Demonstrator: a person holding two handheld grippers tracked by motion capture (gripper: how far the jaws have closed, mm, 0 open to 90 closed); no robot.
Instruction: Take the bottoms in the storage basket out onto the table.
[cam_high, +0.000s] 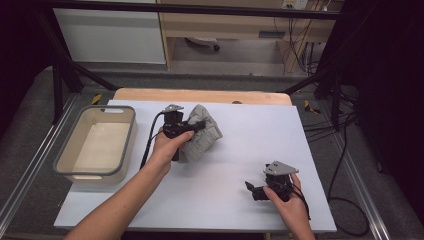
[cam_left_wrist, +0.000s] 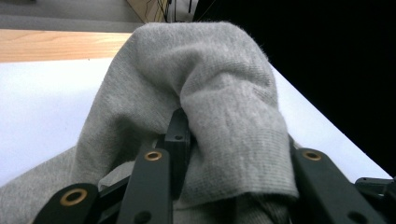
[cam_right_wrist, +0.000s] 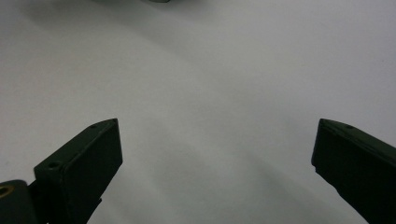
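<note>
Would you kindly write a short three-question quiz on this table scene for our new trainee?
1. True or false: the left hand-held gripper is shut on the grey knitted cloth.
2. How do the jaws of the right hand-held gripper stand? A) wide apart over the bare white tabletop B) clamped on fabric C) inside the bin
3. Which thing sits at the table's left edge?

Key: 1 true. 2 A. 3 the beige plastic bin with a grey rim.

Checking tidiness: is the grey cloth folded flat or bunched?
Bunched: the grey knit cloth humps up in rumpled folds, pinched by the left tongs.
</note>
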